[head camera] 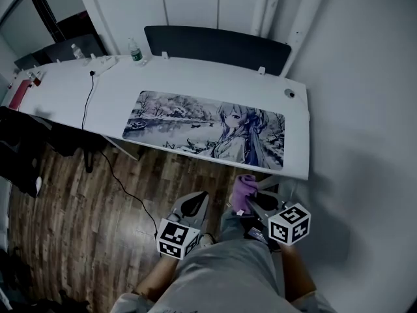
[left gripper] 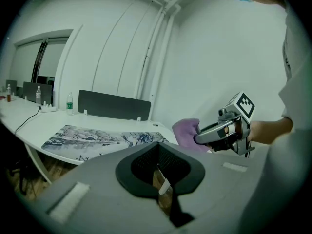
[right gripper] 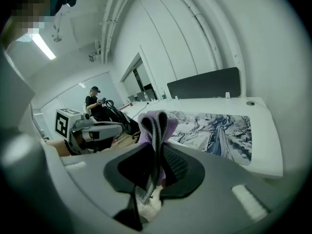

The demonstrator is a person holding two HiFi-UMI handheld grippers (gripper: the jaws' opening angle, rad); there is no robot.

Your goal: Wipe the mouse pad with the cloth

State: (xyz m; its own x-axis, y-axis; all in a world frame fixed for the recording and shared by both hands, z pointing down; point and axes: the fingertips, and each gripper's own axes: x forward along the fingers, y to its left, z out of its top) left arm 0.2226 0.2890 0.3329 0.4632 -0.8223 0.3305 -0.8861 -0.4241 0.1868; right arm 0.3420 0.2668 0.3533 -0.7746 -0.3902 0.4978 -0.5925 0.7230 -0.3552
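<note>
We count two grippers, one cloth and one mouse pad. In the head view the right gripper (head camera: 251, 199) sits at lower right of the frame, its jaws clamped on the single purple cloth (head camera: 245, 188), which bunches up past the tips. The right gripper view shows the cloth (right gripper: 155, 126) pinched upright between the two jaws. The left gripper (head camera: 195, 202) sits just left of it at lower centre. In its own view its jaws (left gripper: 163, 182) are drawn together with nothing between them.

The one mouse pad (head camera: 205, 128), printed with a drawn figure and wintry trees, lies flat across the middle of the white desk (head camera: 195, 77), well apart from both grippers. At the upper left we see two bottles (head camera: 135, 51) (head camera: 77, 51) and one black cable (head camera: 86, 103).
</note>
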